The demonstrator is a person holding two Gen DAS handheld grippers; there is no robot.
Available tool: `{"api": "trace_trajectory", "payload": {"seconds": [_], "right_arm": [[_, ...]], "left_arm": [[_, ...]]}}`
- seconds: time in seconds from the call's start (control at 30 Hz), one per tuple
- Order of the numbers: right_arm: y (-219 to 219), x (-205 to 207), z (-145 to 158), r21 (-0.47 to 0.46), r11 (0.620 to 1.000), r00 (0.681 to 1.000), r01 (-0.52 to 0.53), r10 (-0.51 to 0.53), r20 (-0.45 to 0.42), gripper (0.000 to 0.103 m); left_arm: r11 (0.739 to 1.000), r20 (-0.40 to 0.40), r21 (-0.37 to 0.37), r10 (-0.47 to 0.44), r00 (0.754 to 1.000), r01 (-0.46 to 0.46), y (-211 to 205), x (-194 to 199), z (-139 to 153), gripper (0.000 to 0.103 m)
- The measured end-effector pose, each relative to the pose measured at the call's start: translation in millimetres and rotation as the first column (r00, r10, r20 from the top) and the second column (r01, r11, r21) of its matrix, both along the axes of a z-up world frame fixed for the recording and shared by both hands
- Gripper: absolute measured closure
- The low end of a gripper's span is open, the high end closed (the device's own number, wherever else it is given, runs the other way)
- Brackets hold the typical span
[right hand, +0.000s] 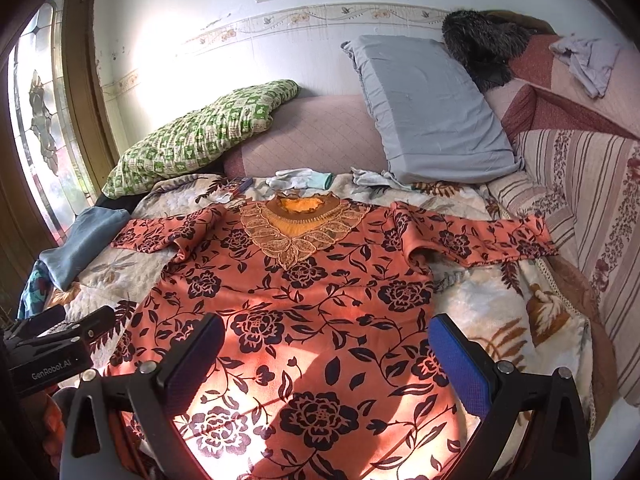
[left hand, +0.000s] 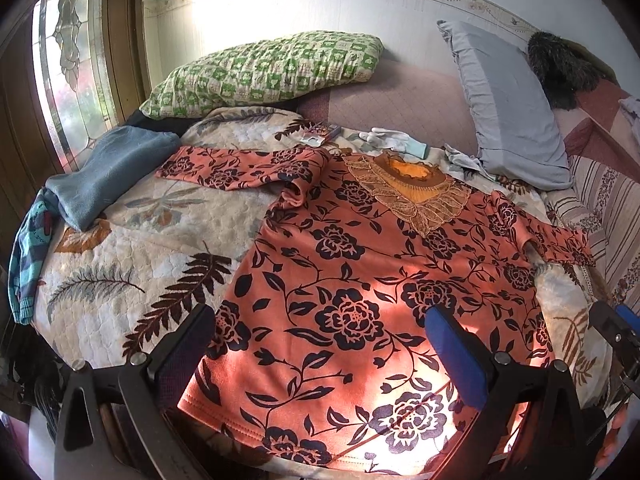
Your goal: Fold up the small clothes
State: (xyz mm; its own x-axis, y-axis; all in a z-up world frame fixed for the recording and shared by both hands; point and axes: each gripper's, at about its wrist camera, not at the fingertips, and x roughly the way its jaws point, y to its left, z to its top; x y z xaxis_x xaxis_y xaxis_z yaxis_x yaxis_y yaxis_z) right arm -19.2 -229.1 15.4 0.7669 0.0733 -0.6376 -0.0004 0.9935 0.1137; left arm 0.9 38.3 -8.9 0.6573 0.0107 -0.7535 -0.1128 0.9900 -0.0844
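An orange top with black flowers (left hand: pixel 360 280) lies spread flat, front up, on the bed, both sleeves stretched out sideways and a lace collar (left hand: pixel 408 192) at the far end. It also shows in the right wrist view (right hand: pixel 304 300). My left gripper (left hand: pixel 320 332) is open and empty, above the lower body of the top near its hem. My right gripper (right hand: pixel 326 344) is open and empty, also above the lower part of the top. The left gripper shows at the left edge of the right wrist view (right hand: pixel 60 332).
The bed has a leaf-print quilt (left hand: pixel 120 264). A folded blue garment (left hand: pixel 108 176) lies at the left, a green checked pillow (left hand: pixel 264 68) and a grey pillow (left hand: pixel 508 108) at the back. White socks (left hand: pixel 392 138) and a small box (left hand: pixel 320 134) lie beyond the collar. Striped bedding (right hand: pixel 580 208) is at the right.
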Motion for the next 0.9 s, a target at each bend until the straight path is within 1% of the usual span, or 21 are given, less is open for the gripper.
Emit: {"api": "trace_trajectory", "payload": {"seconds": [0.07, 0.13, 0.2, 0.3, 0.37, 0.4, 0.47, 0.53, 0.6, 0.63, 0.7, 0.73, 0.8, 0.87, 0.9], "right_arm": [[-17, 1, -12, 0.047, 0.999, 0.999, 0.013, -0.010, -0.053, 0.000], [-41, 0, -27, 0.103, 0.994, 0.993, 0.033, -0.021, -0.118, 0.000], [-68, -2, -44, 0.150, 0.986, 0.980, 0.073, -0.043, -0.192, 0.000], [-107, -11, -65, 0.168, 0.976, 0.958, 0.141, -0.091, -0.273, 0.000], [-125, -20, -72, 0.150, 0.971, 0.950, 0.185, -0.138, -0.280, 0.000], [-130, -23, -73, 0.125, 0.971, 0.947, 0.202, -0.162, -0.277, 0.000], [-135, -28, -70, 0.073, 0.973, 0.948, 0.219, -0.195, -0.253, 0.000], [-133, -28, -66, 0.065, 0.973, 0.952, 0.220, -0.199, -0.234, 0.000], [-125, -28, -62, 0.068, 0.979, 0.962, 0.190, -0.172, -0.212, 0.000], [-119, -28, -62, 0.071, 0.983, 0.966, 0.168, -0.150, -0.211, 0.000], [-110, -25, -73, 0.105, 0.986, 0.960, 0.131, -0.100, -0.260, 0.000], [-109, -24, -81, 0.143, 0.982, 0.952, 0.120, -0.073, -0.298, 0.000], [-113, -21, -100, 0.222, 0.968, 0.924, 0.121, -0.028, -0.382, 0.000], [-118, -19, -116, 0.256, 0.958, 0.894, 0.129, 0.000, -0.449, 0.000], [-121, -19, -122, 0.257, 0.957, 0.885, 0.132, 0.003, -0.465, 0.000]], "left_arm": [[0.998, -0.046, -0.046, 0.037, 0.998, -0.039, 19, 2, -11, 0.000], [0.992, -0.107, -0.073, 0.091, 0.990, -0.099, 41, 3, -26, 0.000], [0.985, -0.155, -0.090, 0.134, 0.979, -0.149, 61, 1, -41, 0.000], [0.971, -0.189, -0.089, 0.202, 0.961, -0.222, 85, -6, -55, 0.000], [0.968, -0.193, -0.084, 0.217, 0.957, -0.237, 92, -9, -57, 0.000], [0.968, -0.188, -0.078, 0.220, 0.957, -0.238, 93, -10, -57, 0.000], [0.973, -0.168, -0.061, 0.208, 0.964, -0.221, 87, -11, -53, 0.000], [0.980, -0.164, -0.048, 0.181, 0.970, -0.191, 80, -9, -50, 0.000], [0.985, -0.163, -0.064, 0.146, 0.976, -0.159, 76, -9, -48, 0.000], [0.985, -0.168, -0.075, 0.143, 0.975, -0.157, 76, -11, -50, 0.000], [0.977, -0.206, -0.083, 0.174, 0.963, -0.194, 84, -13, -59, 0.000], [0.971, -0.232, -0.096, 0.190, 0.954, -0.217, 91, -13, -65, 0.000], [0.957, -0.296, -0.148, 0.198, 0.934, -0.250, 102, -15, -80, 0.000], [0.947, -0.348, -0.191, 0.182, 0.919, -0.260, 107, -16, -93, 0.000], [0.947, -0.360, -0.191, 0.177, 0.916, -0.258, 108, -16, -98, 0.000]]}}
